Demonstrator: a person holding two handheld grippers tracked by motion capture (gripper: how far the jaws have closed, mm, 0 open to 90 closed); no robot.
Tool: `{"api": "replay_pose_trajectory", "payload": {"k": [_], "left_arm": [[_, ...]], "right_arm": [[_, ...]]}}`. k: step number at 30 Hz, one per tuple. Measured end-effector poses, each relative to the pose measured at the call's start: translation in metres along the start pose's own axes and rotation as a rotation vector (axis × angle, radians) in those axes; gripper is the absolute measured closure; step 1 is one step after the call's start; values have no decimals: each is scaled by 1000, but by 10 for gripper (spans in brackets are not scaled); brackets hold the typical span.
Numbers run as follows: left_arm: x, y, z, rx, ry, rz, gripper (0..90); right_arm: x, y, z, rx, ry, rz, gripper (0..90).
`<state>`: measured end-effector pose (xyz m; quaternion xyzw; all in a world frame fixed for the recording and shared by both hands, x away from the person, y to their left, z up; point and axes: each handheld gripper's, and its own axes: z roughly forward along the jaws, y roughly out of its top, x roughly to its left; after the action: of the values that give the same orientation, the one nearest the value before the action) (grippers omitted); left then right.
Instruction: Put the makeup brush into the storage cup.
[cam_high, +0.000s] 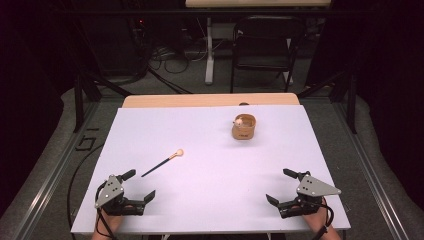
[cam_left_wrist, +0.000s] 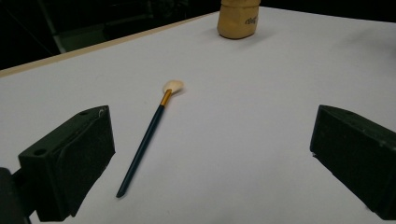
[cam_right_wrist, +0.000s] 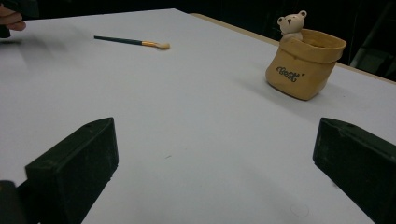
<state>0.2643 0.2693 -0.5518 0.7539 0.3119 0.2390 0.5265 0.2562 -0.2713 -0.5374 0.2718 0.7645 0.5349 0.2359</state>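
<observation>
- The left gripper (cam_high: 141, 185) is seen near the desk's near left corner, its black jaws spread wide with nothing between them.
- The right gripper (cam_high: 280, 186) is seen near the near right corner, its jaws likewise spread wide and empty.
- A thin paintbrush with a dark blue-green handle, a gold ferrule and a pale bristle tip (cam_high: 162, 163) is laid flat on the white desk top (cam_high: 210, 200), left of the middle, just beyond the left gripper and apart from it; the bristle end is pointed toward the far right.
- In the left gripper view the brush (cam_left_wrist: 142, 144) is seen whole, closer to the jaw at the left of the view than to the other.
- A tan, sack-shaped holder with dark lettering (cam_high: 244, 127) is stood upright toward the far edge, right of the middle, well apart from both grippers.
- A small cream bear figure (cam_right_wrist: 291, 25) is seen at the holder's rim; its lower part is hidden inside.
- The holder's top (cam_left_wrist: 238, 18) is cut off in the left gripper view, and its lettering cannot be read surely.
- The hands are cut off by the picture's lower edge.
</observation>
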Motion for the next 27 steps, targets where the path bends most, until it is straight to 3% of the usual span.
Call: {"api": "replay_pose_trajectory", "payload": {"k": [27], "left_arm": [[3,2,13,24,2,3,0]], "right_arm": [[0,0,2,3,10,-3,0]]}}
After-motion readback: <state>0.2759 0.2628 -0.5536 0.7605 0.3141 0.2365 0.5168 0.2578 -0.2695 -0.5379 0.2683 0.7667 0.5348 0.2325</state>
